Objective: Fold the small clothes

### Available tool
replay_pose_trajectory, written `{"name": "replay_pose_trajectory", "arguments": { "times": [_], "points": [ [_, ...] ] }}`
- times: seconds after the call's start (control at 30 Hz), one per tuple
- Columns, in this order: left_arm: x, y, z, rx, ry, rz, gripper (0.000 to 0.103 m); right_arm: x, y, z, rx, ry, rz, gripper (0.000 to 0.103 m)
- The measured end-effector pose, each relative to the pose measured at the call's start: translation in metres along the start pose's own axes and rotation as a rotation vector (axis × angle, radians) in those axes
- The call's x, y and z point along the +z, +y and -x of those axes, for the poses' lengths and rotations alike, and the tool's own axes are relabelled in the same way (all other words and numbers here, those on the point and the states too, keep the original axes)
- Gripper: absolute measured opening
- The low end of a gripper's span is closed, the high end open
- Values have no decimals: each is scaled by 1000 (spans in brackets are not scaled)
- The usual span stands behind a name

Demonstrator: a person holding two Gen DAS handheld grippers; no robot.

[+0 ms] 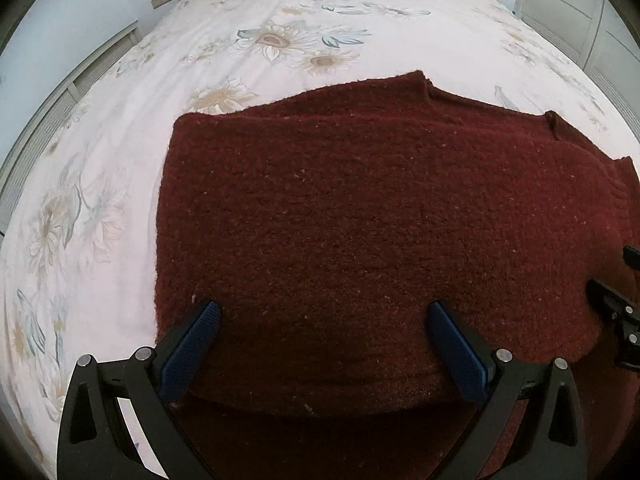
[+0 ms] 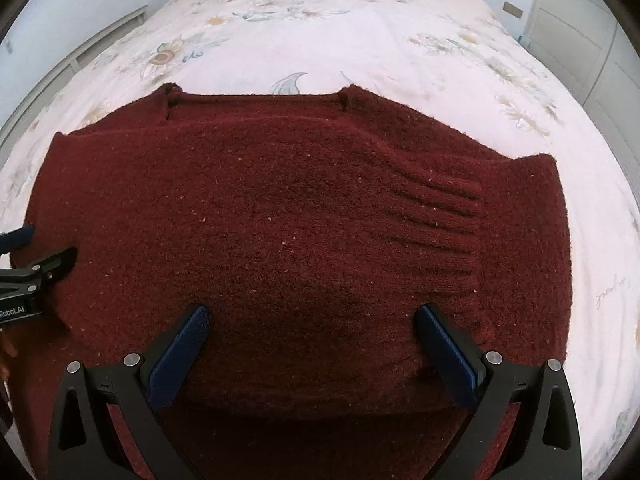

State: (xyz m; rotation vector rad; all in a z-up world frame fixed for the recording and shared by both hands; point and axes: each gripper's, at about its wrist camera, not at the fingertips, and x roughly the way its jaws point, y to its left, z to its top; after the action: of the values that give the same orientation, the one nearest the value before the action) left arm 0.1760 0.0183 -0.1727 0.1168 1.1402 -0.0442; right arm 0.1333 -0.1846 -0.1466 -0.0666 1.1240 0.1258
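Clearly both tools, left (image 1: 324,312) and right (image 2: 314,316), gape empty over the sweater (image 2: 280,208), its hem cut off.

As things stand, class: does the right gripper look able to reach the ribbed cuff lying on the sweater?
Probably yes: the right gripper is open above the sweater, and nothing lies between it and the ribbed cuff.
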Motion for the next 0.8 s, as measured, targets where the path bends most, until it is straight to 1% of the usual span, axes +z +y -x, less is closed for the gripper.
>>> {"name": "replay_pose_trajectory", "arguments": {
  "times": [0.1,0.2,0.27,0.33,0.4,0.47,0.6,0.67,0.8],
  "points": [
    [1,9,0,-30,-3,-4,102,-1,-9,5,-5,3,-4,102],
    [0,19,3,-42,-1,1,102,-7,-26,10,-42,2,-19,103],
    [-1,26,5,-36,-2,0,102,-10,-37,11,-53,14,-41,103],
    [0,30,8,-25,-9,2,102,-15,-52,13,-24,15,-85,103],
    [-1,33,14,-13,-13,12,102,-18,-58,21,-26,2,-97,103],
    [-1,34,24,-1,-13,14,102,-22,-59,39,-28,-29,-85,103],
    [-1,41,54,-13,-41,19,102,-24,-63,78,-31,-81,-67,103],
    [-4,46,73,-13,-57,24,102,-32,-65,103,-17,-116,-62,103],
    [-20,52,105,-42,-77,29,102,-53,-70,134,-6,-139,-66,103]
  ]
}}
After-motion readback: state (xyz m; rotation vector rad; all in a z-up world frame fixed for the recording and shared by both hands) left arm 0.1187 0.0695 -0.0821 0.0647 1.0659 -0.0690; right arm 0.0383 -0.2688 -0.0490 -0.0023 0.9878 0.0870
